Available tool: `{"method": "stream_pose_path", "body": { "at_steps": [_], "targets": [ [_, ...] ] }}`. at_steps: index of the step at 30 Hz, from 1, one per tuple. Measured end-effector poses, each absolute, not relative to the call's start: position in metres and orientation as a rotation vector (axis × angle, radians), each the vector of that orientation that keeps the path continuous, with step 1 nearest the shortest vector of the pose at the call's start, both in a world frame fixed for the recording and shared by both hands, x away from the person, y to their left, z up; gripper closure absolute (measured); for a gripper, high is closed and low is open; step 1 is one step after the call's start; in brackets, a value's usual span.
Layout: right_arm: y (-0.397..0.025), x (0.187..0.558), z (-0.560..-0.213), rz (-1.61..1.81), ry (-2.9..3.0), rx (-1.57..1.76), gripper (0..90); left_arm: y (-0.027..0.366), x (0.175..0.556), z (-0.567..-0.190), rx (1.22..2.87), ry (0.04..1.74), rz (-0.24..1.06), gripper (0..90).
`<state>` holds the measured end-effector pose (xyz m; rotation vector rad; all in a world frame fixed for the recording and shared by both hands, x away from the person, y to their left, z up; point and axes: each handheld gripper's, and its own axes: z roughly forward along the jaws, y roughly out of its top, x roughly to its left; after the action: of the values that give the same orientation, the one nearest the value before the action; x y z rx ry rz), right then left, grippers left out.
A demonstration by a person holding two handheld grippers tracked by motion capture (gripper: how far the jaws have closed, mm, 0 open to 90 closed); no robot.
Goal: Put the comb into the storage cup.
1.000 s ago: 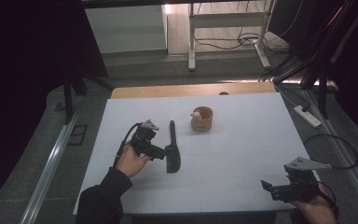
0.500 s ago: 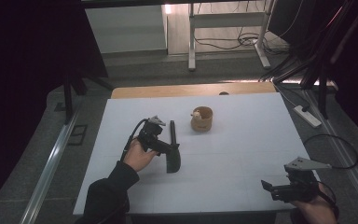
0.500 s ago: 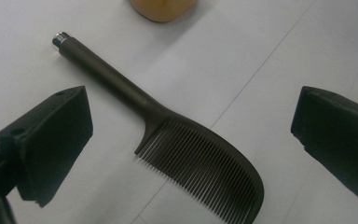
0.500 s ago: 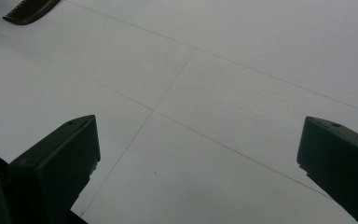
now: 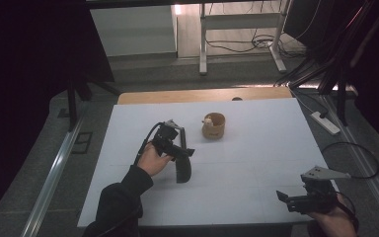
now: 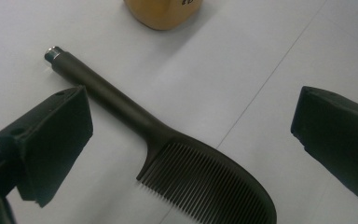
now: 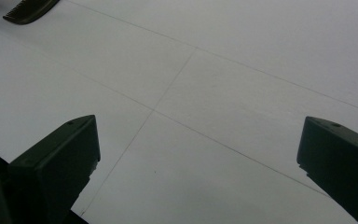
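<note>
I see my left claw point(image 5: 185, 152) spread wide over the black comb point(image 6: 177, 154), which lies flat on the white counter point(image 5: 256, 148) and touches neither jaw. The comb's long line runs toward and away from me, with its thin handle end pointing at the little brown cup point(image 5: 213, 125) on the far side and its teeth end nearer me. My right claw point(image 5: 288, 200) is spread wide too, low over the bare counter near my edge, well apart from the comb.
</note>
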<state>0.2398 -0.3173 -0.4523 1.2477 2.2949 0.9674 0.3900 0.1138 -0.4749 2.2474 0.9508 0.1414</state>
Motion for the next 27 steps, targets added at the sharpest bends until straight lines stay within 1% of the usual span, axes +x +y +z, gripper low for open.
{"method": "stream_pose_path", "body": {
  "at_steps": [17, 19, 21, 22, 23, 27],
  "targets": [
    [-0.317, 0.24, -0.453, 0.965, 2.299, 1.249, 0.0, 0.093, 0.408, -0.479, 2.3, 0.945, 0.14, 0.0],
    [-0.317, 0.24, -0.453, 0.965, 2.299, 1.25, 0.0, 0.091, 0.41, -0.48, 2.309, 0.943, 0.149, 1.2],
    [-0.317, 0.24, -0.453, 0.964, 2.299, 1.25, 0.0, 0.09, 0.413, -0.48, 2.308, 0.938, 0.148, 4.1],
    [-0.317, 0.24, -0.453, 0.964, 2.299, 1.25, 0.0, 0.09, 0.413, -0.48, 2.307, 0.937, 0.143, 7.5],
    [-0.317, 0.24, -0.453, 0.964, 2.299, 1.25, 0.0, 0.09, 0.414, -0.481, 2.304, 0.931, 0.131, 11.7],
    [-0.317, 0.24, -0.453, 0.962, 2.301, 1.249, 0.0, 0.091, 0.418, -0.484, 2.308, 0.937, 0.125, 34.3]
  ]
}}
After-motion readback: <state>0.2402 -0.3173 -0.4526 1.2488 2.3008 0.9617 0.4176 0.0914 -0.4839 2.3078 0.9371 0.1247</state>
